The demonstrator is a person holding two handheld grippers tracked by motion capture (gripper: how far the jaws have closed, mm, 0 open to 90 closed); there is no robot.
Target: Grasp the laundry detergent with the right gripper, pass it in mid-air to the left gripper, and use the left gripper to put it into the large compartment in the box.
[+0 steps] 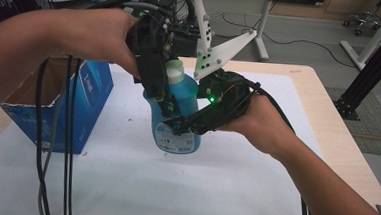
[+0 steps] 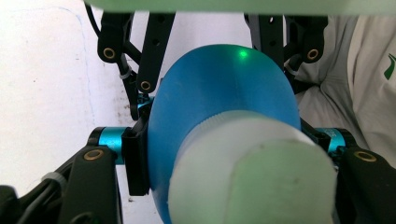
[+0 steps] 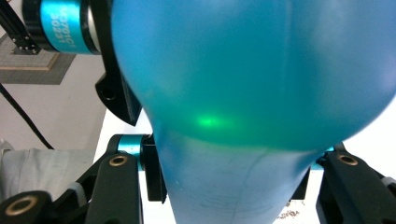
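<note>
High view: capped blue bottle (image 1: pixel 181 104), contents unclear

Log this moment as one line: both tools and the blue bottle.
left tool: shut on blue bottle from above | right tool: shut on bottle's lower body | bottle: upright on table

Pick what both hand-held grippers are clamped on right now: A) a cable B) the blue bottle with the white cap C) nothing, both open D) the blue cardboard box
B: the left hand-held gripper pinches the blue bottle just under its white cap, and the right hand-held gripper squeezes its body lower down.
</note>
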